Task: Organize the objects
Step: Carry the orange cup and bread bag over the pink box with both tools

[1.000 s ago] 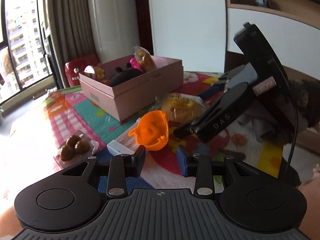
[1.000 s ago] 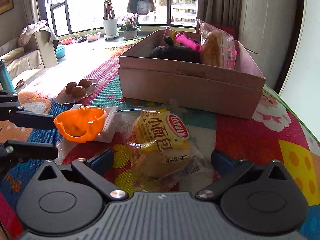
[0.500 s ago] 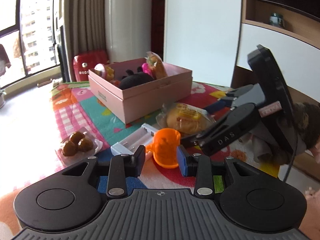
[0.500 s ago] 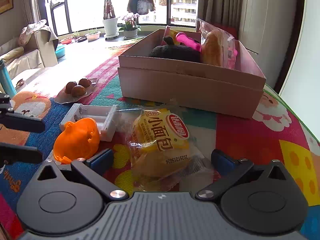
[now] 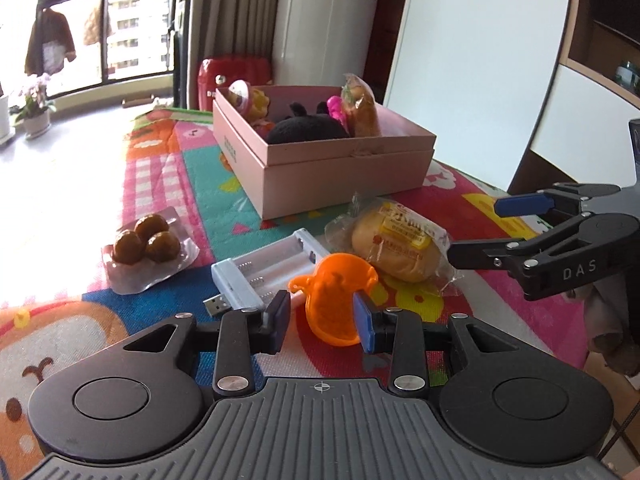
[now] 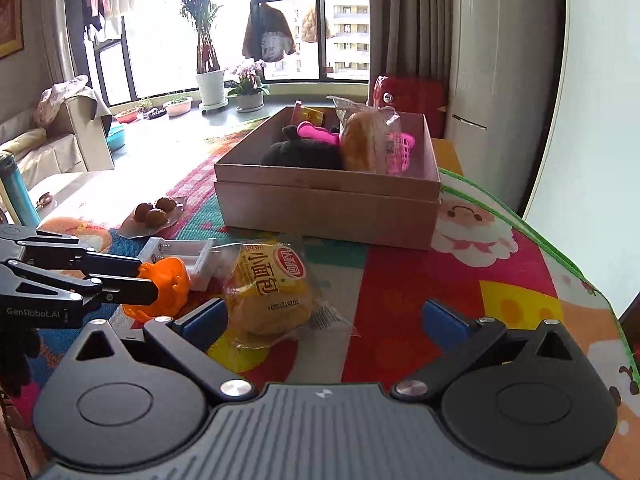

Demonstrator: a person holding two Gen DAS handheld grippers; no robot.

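An orange plastic toy (image 5: 338, 300) lies on the colourful mat between the pads of my left gripper (image 5: 322, 320), which stands partly open around it; it also shows in the right wrist view (image 6: 164, 286). A wrapped bread bun (image 6: 268, 292) lies just ahead of my wide-open right gripper (image 6: 324, 320), nearer its left finger; the bun also shows in the left wrist view (image 5: 396, 246). The pink box (image 5: 340, 172) behind holds a black plush, a pink toy and another bun. My right gripper (image 5: 496, 228) also shows in the left wrist view.
A white battery holder (image 5: 268, 276) with a USB plug lies left of the orange toy. A tray of brown balls (image 5: 146, 248) sits further left. A red case (image 5: 234, 76) stands behind the box. The mat's edge runs at the right (image 6: 580, 272).
The orange toy has come down from mid-air onto the mat and the left gripper's jaws have widened around it. The right gripper has pulled back and risen a little from the bun.
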